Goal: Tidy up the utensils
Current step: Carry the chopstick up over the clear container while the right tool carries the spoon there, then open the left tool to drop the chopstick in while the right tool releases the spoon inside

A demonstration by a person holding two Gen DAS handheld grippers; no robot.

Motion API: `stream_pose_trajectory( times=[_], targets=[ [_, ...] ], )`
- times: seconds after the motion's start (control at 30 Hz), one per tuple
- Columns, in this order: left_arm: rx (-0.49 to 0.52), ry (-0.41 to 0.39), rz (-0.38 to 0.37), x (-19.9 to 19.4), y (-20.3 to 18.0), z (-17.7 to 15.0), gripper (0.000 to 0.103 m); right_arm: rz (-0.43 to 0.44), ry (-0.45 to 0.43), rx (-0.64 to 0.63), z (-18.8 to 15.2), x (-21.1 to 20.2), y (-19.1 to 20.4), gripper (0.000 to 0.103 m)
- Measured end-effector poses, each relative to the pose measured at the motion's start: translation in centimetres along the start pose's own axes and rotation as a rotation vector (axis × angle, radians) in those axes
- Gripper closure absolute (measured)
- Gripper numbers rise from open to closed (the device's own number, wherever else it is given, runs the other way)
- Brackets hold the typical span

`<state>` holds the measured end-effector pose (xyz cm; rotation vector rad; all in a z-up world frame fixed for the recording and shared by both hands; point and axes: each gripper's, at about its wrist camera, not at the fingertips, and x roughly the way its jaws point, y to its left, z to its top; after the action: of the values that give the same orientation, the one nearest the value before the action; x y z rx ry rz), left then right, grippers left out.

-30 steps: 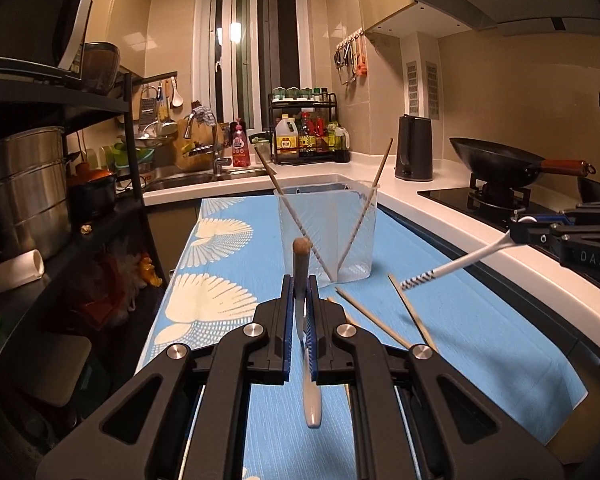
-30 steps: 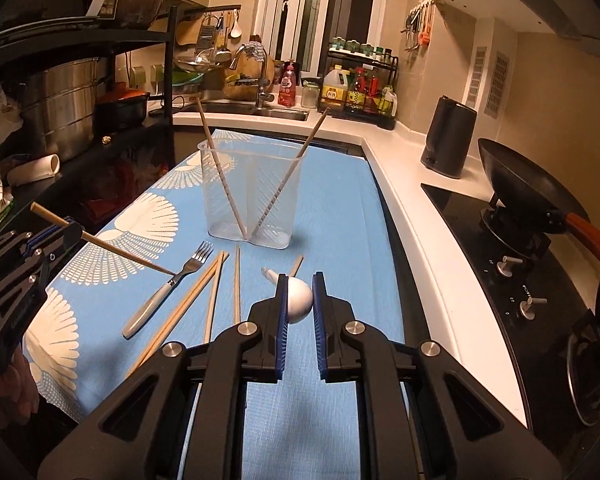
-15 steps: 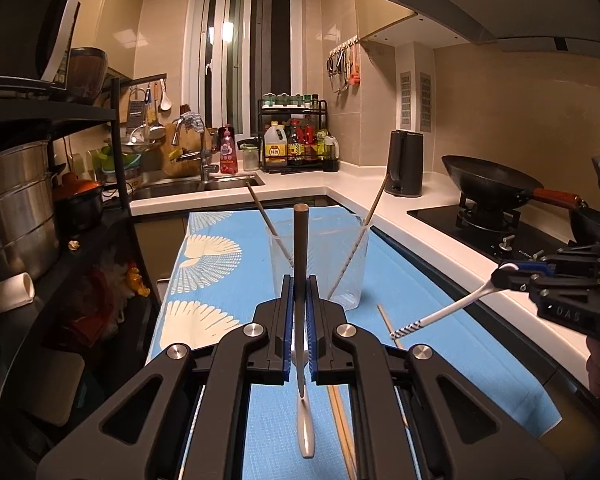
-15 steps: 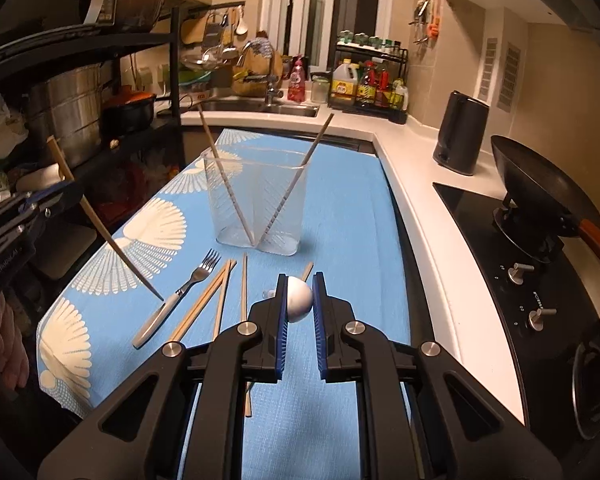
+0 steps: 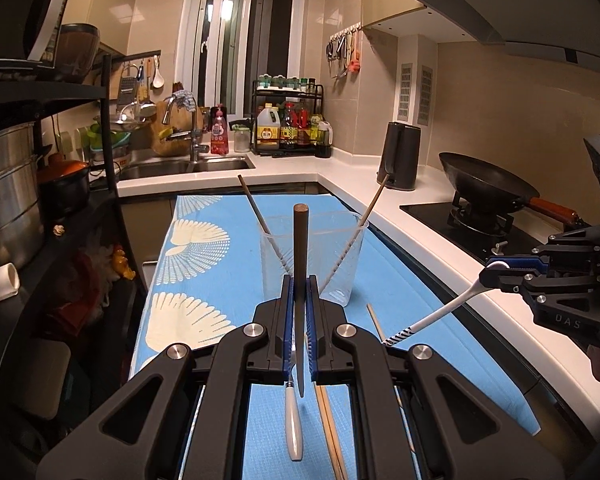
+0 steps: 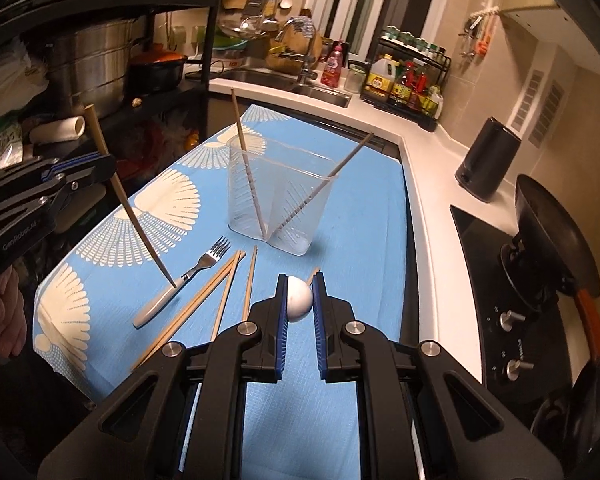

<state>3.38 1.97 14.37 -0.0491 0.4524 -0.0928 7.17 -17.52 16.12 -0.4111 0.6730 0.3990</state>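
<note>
Left claw [image 5: 300, 300] clamped on upright chopstick [image 5: 301, 248]; clear holder [image 5: 312, 260] dead centre, just beyond. Right claw [image 6: 300, 300] clamped on spoon [image 6: 299, 298].

The left gripper [image 5: 299, 292] clamps a dark chopstick [image 5: 300, 248] upright before the clear container [image 5: 350, 276]. At right, the right gripper [image 5: 500, 274] grips a white spoon [image 5: 440, 314].

Black kettle [image 5: 399, 156], wok [image 5: 486, 188] — steel pot [image 6: 88, 64]
</note>
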Motion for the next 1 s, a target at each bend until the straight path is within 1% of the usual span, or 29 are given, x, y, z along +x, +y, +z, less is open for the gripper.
stream_pose_trajectory(
  times=[0.13,0.27,0.37,0.47,0.63,0.77,0.87,0.93,1.0],
  targets=[
    [-0.011,0.039,-0.014,0.6,0.6,0.7,0.097,0.004,0.012,-0.020,0.8,0.1,0.1,0.091],
    [-0.029,0.086,-0.053,1.1,1.6,1.8,0.097,0.026,0.015,-0.014,2.0,-0.4,-0.5,0.091],
    [-0.048,0.107,-0.080,1.4,2.8,3.5,0.097,0.024,-0.004,-0.028,3.5,-1.4,-1.3,0.091],
    [-0.065,0.110,-0.110,1.5,3.8,5.8,0.097,0.024,-0.026,-0.036,5.5,-2.4,-2.3,0.091],
    [-0.055,0.082,-0.147,1.5,4.0,9.9,0.097,0.030,-0.078,-0.066,9.8,-4.1,-3.6,0.091],
    [-0.027,0.021,-0.155,1.5,3.7,14.0,0.097,0.022,-0.117,-0.103,13.3,-4.5,-4.1,0.091],
    [-0.019,-0.024,-0.151,2.2,3.4,16.8,0.097,0.036,-0.117,-0.110,15.9,-3.6,-4.5,0.091],
    [-0.016,-0.047,-0.144,3.3,3.2,18.3,0.097,0.036,-0.101,-0.109,17.4,-2.2,-4.7,0.091],
    [0.001,-0.066,-0.119,5.0,3.0,19.1,0.097,0.023,-0.079,-0.107,18.4,-0.4,-4.9,0.091]
  ],
)
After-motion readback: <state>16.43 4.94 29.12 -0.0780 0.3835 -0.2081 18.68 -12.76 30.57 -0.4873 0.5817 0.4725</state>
